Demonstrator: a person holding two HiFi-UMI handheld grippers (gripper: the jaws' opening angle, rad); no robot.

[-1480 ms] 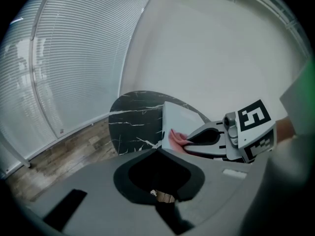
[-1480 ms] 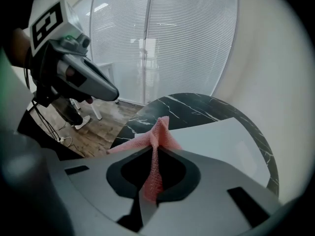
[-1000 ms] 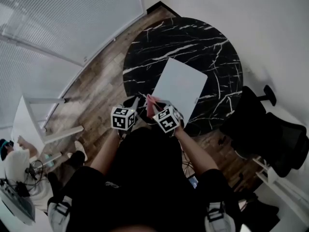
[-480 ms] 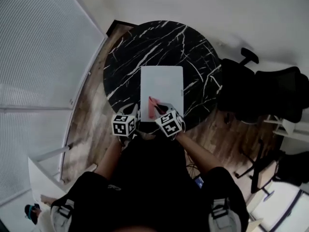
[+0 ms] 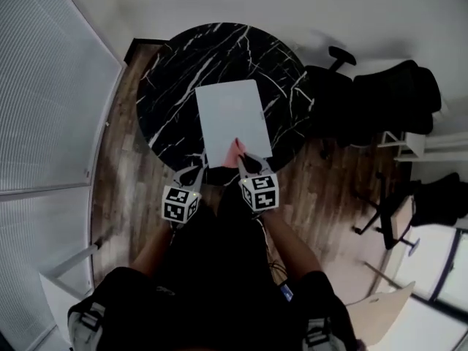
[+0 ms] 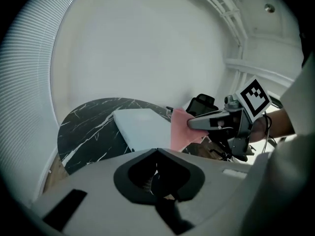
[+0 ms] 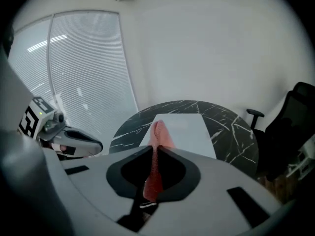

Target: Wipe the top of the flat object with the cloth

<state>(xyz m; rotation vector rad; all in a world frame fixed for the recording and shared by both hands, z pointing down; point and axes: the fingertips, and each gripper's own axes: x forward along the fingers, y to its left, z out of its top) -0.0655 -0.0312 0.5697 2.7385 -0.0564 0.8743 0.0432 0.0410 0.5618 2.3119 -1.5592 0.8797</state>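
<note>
One round black marble table (image 5: 164,97), one white flat object (image 5: 230,115), one pink cloth (image 5: 235,151), two grippers. Flat object lies flat on the table, about mid-top, its near short edge close to the table's near rim. Right gripper (image 5: 245,159): jaws clamped on the cloth, per right gripper view, where the pink fabric runs straight up through the jaw gap. Cloth sticks out past the jaw tips and hangs over the table at the flat object's near edge; whether it touches the surface, cannot tell. Left gripper (image 5: 196,172): jaws pressed together with nothing between them, per left gripper view. It is held at the table's near rim, left of the flat object and off it, just beside the right gripper but apart from it. Two black chairs (image 5: 329,97) stand at the table's right side, the nearer one close to the rim. Wood floor (image 5: 121,167) around the table; white blinds (image 5: 51,101) left of the table.
</note>
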